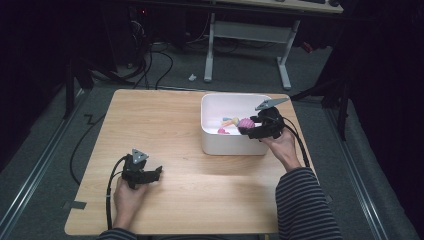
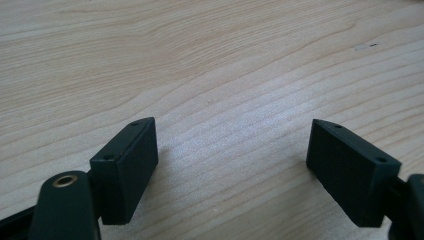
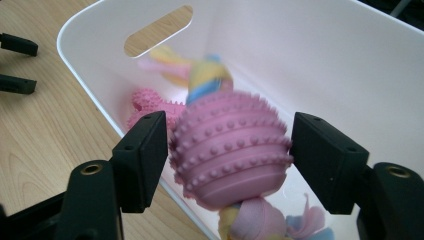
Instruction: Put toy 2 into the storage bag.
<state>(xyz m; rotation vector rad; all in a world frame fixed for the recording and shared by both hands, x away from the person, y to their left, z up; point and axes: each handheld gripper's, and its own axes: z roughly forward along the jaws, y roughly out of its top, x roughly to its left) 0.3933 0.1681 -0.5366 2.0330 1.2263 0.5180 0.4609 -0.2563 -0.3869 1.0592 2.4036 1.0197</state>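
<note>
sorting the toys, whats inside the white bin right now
In the white bin: a pink nubby ball toy between the right gripper jaws, a pink bumpy toy, and pastel rope pieces. The ball covers the floor beneath.

High view overhead; gripper views close; share table [image 1: 190, 180], bin [image 3: 320, 55].

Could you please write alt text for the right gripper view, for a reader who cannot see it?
A pink studded rubber ball on a pastel rope toy sits between the two black jaws of the right gripper, over the rim of a white plastic bin; a slight gap shows at the right jaw. Another pink studded toy lies in the bin, which stands on a wooden table.
</note>
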